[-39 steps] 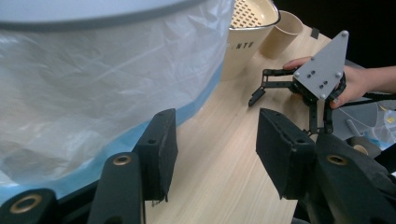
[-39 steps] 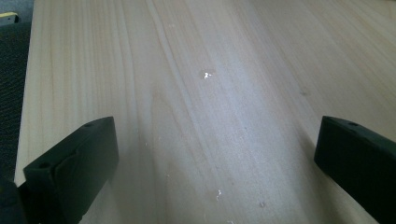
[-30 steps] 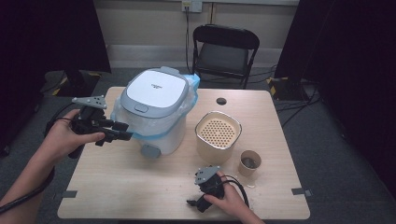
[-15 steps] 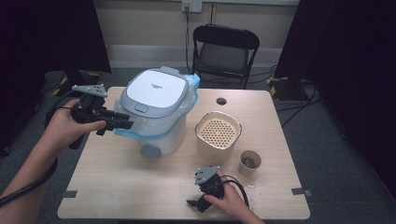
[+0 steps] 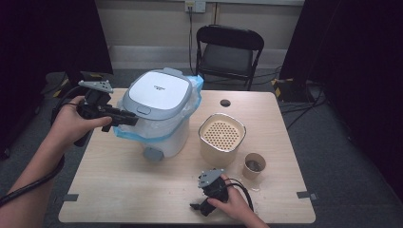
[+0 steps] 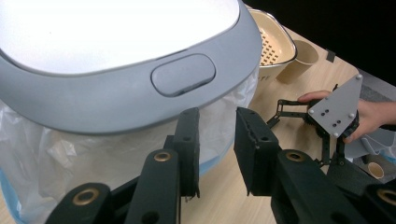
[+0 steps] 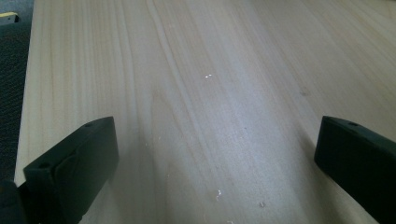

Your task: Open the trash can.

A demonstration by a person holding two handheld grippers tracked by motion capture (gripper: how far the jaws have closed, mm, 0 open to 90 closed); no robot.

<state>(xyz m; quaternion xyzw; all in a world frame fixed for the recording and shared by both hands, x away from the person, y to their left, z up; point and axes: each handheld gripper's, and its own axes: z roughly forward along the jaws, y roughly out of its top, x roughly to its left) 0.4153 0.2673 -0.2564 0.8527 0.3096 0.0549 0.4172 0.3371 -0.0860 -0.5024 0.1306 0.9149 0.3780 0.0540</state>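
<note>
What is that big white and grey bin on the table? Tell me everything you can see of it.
The bin is a squarish, rounded container that looks like plastic: white body, grey rim, white lid panel, shut. A grey oval push button sits on the rim's front, and a small grey pedal at its base. A clear, blue-tinged bag liner spills out under the lid. It stands upright on the wooden table, left of centre. The left hand-held gripper hovers at its front rim, jaws slightly apart.

bin; white, grey lid shut; bag-lined; upright; table's left-centre
</note>
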